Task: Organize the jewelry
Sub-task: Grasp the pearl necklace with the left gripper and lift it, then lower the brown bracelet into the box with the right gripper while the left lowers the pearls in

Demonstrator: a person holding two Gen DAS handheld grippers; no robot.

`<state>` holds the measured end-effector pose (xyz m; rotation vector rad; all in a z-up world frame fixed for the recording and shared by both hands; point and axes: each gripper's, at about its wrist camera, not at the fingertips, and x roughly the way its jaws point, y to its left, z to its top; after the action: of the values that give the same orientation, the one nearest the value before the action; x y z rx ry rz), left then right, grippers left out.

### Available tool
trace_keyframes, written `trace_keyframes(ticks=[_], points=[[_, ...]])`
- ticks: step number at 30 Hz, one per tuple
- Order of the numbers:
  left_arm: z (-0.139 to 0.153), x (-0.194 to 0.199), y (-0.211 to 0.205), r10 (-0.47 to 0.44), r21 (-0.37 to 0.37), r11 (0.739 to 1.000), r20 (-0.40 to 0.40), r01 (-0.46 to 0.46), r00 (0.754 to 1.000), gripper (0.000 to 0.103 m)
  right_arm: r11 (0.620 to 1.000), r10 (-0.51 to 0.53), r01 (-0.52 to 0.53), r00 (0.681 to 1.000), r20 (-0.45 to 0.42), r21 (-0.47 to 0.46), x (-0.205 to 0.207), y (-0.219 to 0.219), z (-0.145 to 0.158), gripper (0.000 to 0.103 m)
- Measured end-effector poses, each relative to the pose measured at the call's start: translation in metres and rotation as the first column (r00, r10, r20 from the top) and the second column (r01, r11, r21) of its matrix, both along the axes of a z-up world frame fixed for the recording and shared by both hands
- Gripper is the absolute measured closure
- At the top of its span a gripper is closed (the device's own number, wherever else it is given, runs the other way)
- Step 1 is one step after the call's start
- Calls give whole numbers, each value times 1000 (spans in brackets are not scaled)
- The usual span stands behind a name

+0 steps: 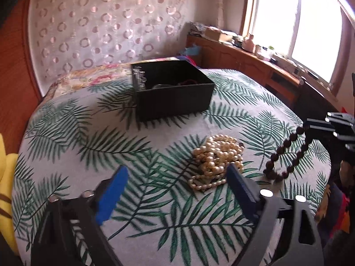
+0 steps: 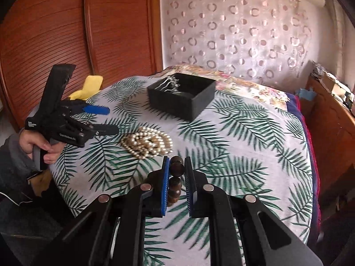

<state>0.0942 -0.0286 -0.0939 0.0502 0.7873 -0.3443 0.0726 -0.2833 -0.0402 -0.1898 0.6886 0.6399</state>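
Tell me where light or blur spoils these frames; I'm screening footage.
Left wrist view: the window is blown out white, and the bead strand looks smeared. Right wrist view: even light, no glare; fisheye bends the wardrobe.

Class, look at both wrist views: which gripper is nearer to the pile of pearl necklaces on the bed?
Left. The left gripper hovers open just beside the pearl necklaces; the right gripper, shut on the dark bead bracelet, sits slightly farther back.
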Motion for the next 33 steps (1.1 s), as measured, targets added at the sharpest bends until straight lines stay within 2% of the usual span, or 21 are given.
trace_keyframes(ticks=[4,7,10,15,16,18,23,33], points=[[-2,12,-15,-50,2,999,-27,50,998,51,1000,-20,20,1000,3,6,5,-7,-2,88],[-2,23,-27,-88,18,996,-40,88,995,63,1000,-23,23,1000,-2,10,6,-8,-5,88],[-4,34,-36,-111,28,993,-52,113,992,73,1000,-22,22,1000,-8,11,6,-7,-10,88],[-7,45,-49,-145,76,986,-70,150,987,78,1000,-20,20,1000,-17,21,6,-7,-13,88],[-9,46,-50,-151,80,984,-76,157,986,88,1000,-19,20,1000,-18,21,6,-7,-15,88],[-9,48,-50,-160,66,984,-81,165,984,96,1000,-18,19,1000,-23,22,6,-6,-17,88],[7,42,-47,-159,37,986,-45,161,986,96,1000,-17,17,1000,-26,23,8,-6,-18,88],[77,19,-43,-161,-20,986,98,164,982,96,999,-4,3,1000,24,36,5,-2,6,88]])
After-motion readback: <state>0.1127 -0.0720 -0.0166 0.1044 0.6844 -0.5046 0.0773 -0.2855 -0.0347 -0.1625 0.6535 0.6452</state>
